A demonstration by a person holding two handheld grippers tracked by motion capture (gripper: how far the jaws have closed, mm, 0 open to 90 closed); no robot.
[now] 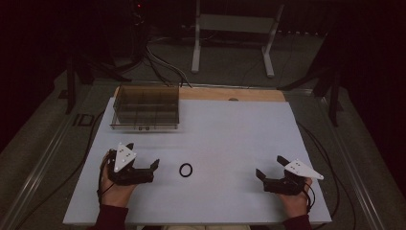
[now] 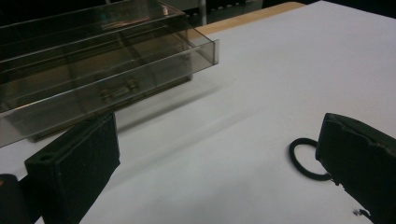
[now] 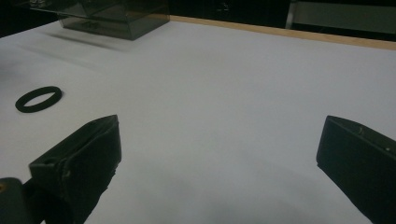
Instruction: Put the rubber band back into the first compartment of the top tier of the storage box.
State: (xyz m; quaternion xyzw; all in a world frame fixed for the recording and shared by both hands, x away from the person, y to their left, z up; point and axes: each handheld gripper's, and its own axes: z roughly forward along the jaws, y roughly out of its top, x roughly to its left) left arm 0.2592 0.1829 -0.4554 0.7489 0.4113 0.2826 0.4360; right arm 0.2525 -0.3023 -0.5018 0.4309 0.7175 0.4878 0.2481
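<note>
White table [image 1: 225, 129], black ring [image 1: 186, 170], clear tray [image 1: 146, 108] beyond, unobstructed

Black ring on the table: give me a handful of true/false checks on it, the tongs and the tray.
1. The black ring lies flat on the white table. True.
2. The left tongs are shut on the ring. False: the jaws are open and the ring lies just beyond them, untouched.
3. The ring sits nearer the left tongs than the right tongs. True.
4. The clear tray stands at the near right corner of the table. False: it stands at the far left.
5. The right tongs hold the ring. False: they are open with nothing between them.
</note>
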